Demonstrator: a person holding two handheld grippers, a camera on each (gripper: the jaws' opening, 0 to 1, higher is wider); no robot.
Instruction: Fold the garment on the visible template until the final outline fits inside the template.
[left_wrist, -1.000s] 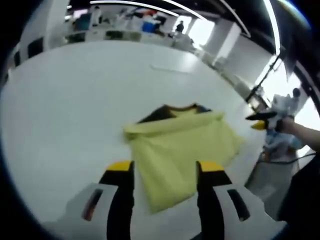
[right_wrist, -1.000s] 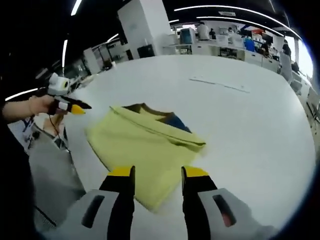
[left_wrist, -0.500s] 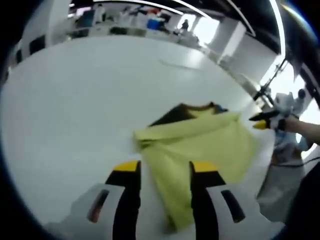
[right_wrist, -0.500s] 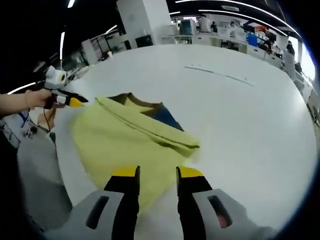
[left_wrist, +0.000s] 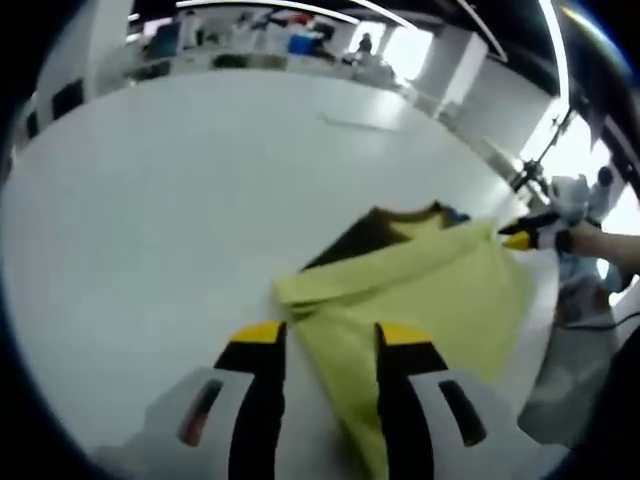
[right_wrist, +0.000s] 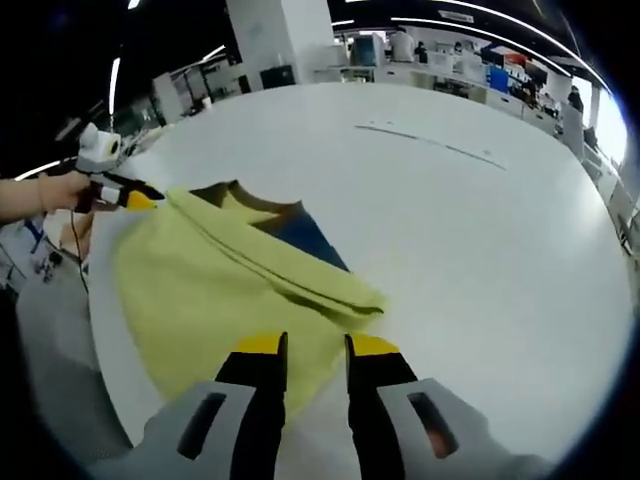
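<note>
garment: yellow garment (left_wrist: 420, 300) lay part-folded on the white table (left_wrist: 150, 200), near the edge by the person; a long fold ridge ran across it and a dark inner panel with a blue patch (right_wrist: 300, 228) showed at the neck end.
left gripper: left gripper (left_wrist: 325, 335) sat low over the near hem, fingers spread, cloth visible in the gap between them; could not tell whether the cloth was actually touched. Not pinched.
right gripper: right gripper (right_wrist: 305, 346) was at the opposite hem, fingers nearly together with a narrow gap, yellow cloth just ahead of the tips. Read as not clamped on fabric, but the gap was small.
cross-view: each gripper's yellow tip showed at the far corner of the garment in the other's view, e.g. (left_wrist: 520, 238), held by a hand (right_wrist: 55, 190).
template: a thin line on the table (right_wrist: 425, 145) well beyond the garment; could not tell if that was the template outline, and none was visible around the cloth.
step (judgement): both grippers lining up on the near edge for a further fold.
risk 1: grabbing a single layer at the hem would peel the existing fold open.
risk 2: uneven pull between the two sides would skew the outline.
risk 3: garment sat close to the table edge; a drag toward the person could slide it off.
</note>
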